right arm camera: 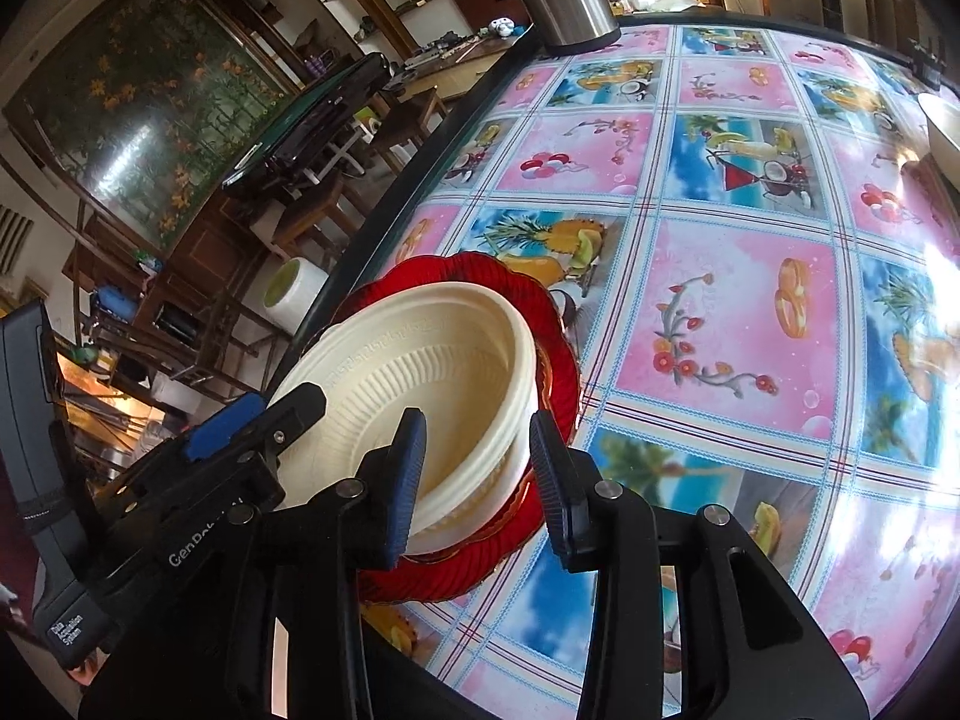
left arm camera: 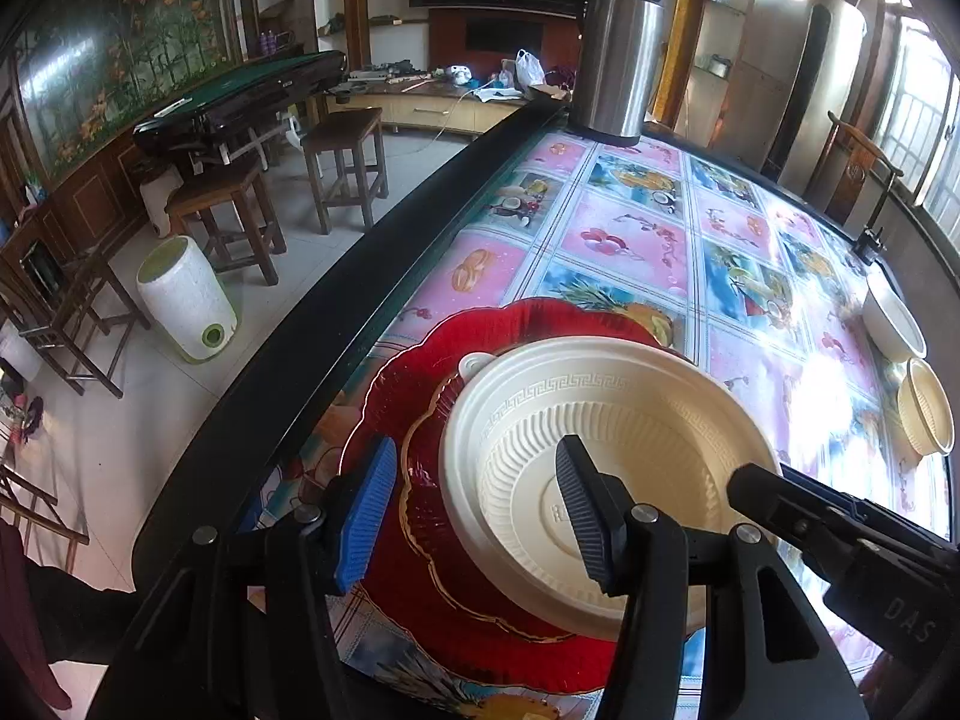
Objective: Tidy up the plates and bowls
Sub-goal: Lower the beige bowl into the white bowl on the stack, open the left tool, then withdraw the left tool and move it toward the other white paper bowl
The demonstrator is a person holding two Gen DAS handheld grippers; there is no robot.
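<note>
A cream ribbed bowl point(left arm camera: 600, 420) sits on a cream plate, on a smaller red plate point(left arm camera: 420, 480), on a large red scalloped plate point(left arm camera: 420, 348) near the table's left edge. My left gripper point(left arm camera: 474, 510) is open, its jaws astride the bowl's near left rim. My right gripper point(right arm camera: 477, 474) is open, one jaw inside the bowl point(right arm camera: 432, 360) and one outside its wall; the red plate point(right arm camera: 558, 336) shows behind. It also shows in the left wrist view point(left arm camera: 840, 528) at the bowl's right.
A steel kettle point(left arm camera: 624, 48) stands at the table's far edge. A white bowl point(left arm camera: 894, 318) and a cream bowl point(left arm camera: 930, 408) sit at the right edge. The table has a fruit-print cloth point(right arm camera: 720, 312). Stools and a white bin point(left arm camera: 186, 300) stand on the floor at left.
</note>
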